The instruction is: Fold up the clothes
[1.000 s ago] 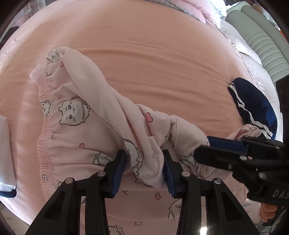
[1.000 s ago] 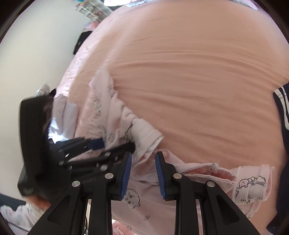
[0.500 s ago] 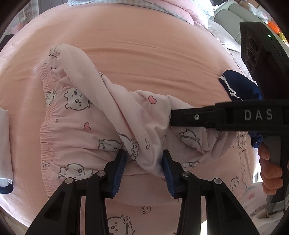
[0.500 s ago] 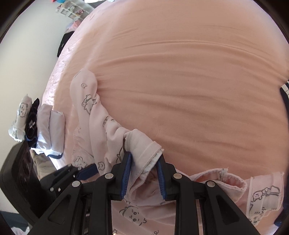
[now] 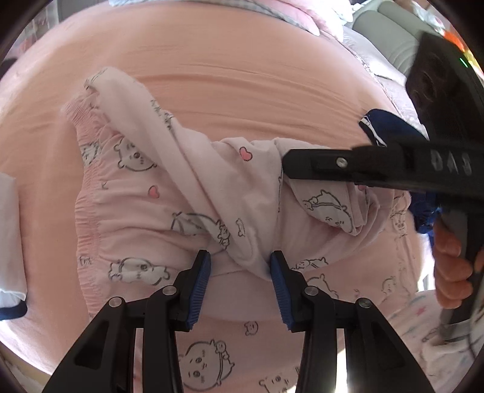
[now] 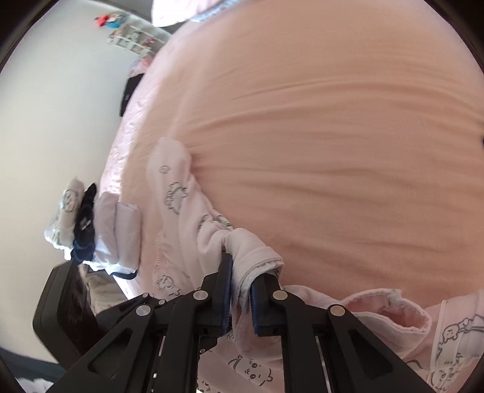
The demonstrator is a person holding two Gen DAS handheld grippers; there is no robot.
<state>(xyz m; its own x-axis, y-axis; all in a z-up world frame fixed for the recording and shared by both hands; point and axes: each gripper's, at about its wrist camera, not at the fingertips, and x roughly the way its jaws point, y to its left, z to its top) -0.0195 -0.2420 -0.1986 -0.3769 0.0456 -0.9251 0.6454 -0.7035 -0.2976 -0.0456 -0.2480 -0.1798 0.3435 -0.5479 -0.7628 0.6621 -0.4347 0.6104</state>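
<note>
Pale pink pyjama pants (image 5: 145,193) with cartoon prints lie crumpled on the peach bedsheet (image 5: 242,60). One leg is twisted across the waistband area. My left gripper (image 5: 240,272) is open, its fingers either side of a hanging fold of that leg. My right gripper (image 6: 240,287) is shut on the cuff end of the leg (image 6: 254,257) and lifts it; it also shows in the left wrist view (image 5: 290,166), reaching in from the right.
A navy garment with white stripes (image 5: 381,127) lies at the right of the bed. Folded white and dark clothes (image 6: 99,232) are stacked at the left edge of the bed. Pillows (image 5: 296,15) and a grey sofa (image 5: 393,18) lie beyond.
My right gripper closed on the leg cuff and raised it. The left gripper moved a little closer over the pants and stays open around the fold.
</note>
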